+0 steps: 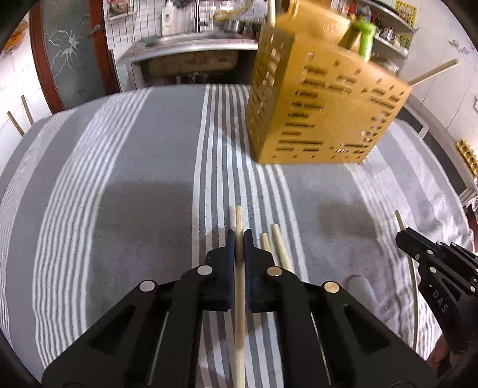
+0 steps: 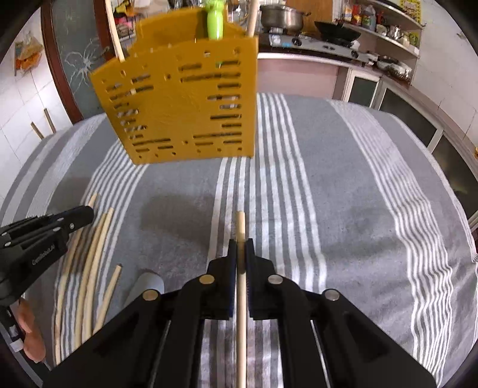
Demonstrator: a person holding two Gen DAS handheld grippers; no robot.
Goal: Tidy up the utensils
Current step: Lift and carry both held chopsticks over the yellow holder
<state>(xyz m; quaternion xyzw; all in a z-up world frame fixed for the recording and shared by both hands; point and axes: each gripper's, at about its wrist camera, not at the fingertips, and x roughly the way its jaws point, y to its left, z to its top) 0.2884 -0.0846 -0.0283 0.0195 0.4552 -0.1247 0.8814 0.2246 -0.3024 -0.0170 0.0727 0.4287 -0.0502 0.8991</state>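
My left gripper (image 1: pixel 239 240) is shut on a pale wooden chopstick (image 1: pixel 239 218) that pokes out past its fingertips, just above the striped cloth. Two more chopsticks (image 1: pixel 276 247) lie on the cloth right beside it. My right gripper (image 2: pixel 241 247) is shut on another chopstick (image 2: pixel 240 226). Each gripper shows in the other's view: the right gripper (image 1: pixel 401 234) at the right edge, the left gripper (image 2: pixel 88 213) at the left, over several loose chopsticks (image 2: pixel 89 268). The yellow slotted utensil holder (image 1: pixel 316 110) (image 2: pixel 179 104) stands farther back and holds a green-handled utensil (image 2: pixel 215 21) and chopsticks.
A grey and white striped cloth (image 1: pixel 134 179) covers the table. A grey rounded object (image 2: pixel 146 283) lies between the grippers. A person's hand (image 2: pixel 30 337) holds the left gripper. Behind the table are a counter with a stove and pot (image 2: pixel 280 15) and shelves.
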